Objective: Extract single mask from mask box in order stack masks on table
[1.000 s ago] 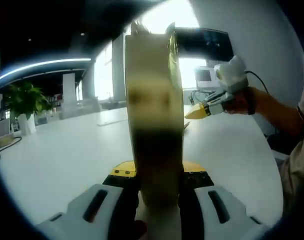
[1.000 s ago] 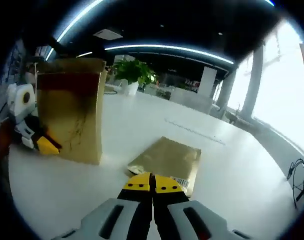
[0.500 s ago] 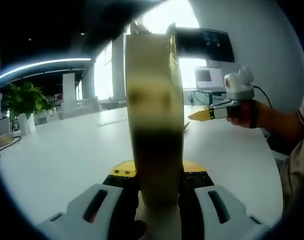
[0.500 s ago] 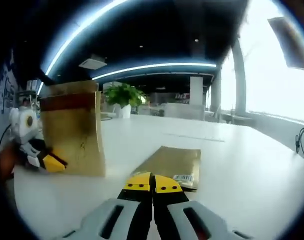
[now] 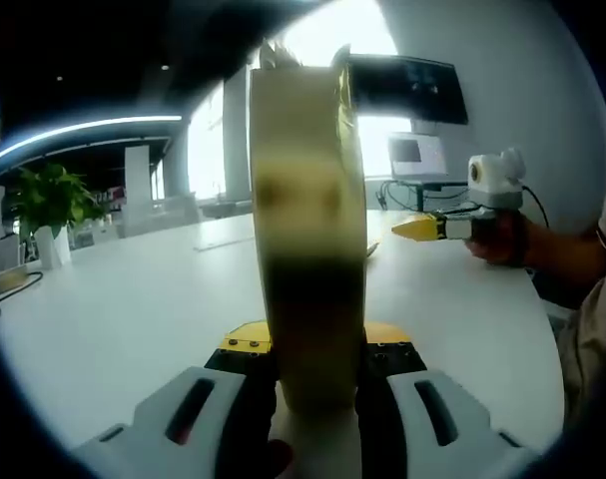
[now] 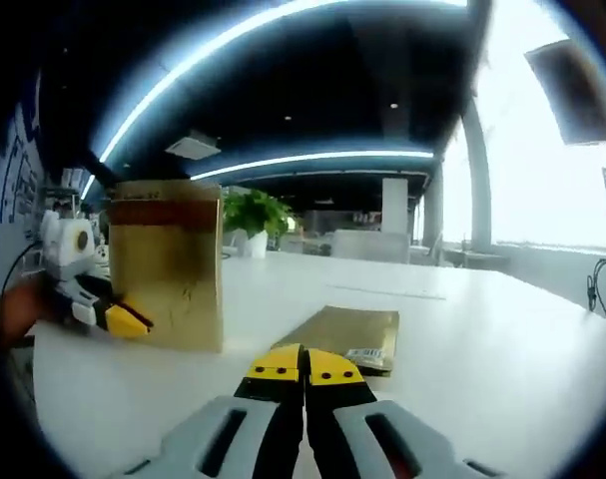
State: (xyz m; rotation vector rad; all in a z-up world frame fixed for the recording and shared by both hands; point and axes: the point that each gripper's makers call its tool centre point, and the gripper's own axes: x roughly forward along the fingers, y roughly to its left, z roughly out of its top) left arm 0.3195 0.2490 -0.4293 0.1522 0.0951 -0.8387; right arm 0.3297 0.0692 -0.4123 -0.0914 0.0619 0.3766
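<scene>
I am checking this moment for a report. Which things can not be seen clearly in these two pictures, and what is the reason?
- Mask box in the left gripper view: too close, blurred; its opening is hidden.
- Left gripper in its own view: the box covers its fingertips.
- Label on the flat gold mask packet in the right gripper view: too small to read.
- Right gripper: its shut jaws cover the packet's near edge.
</scene>
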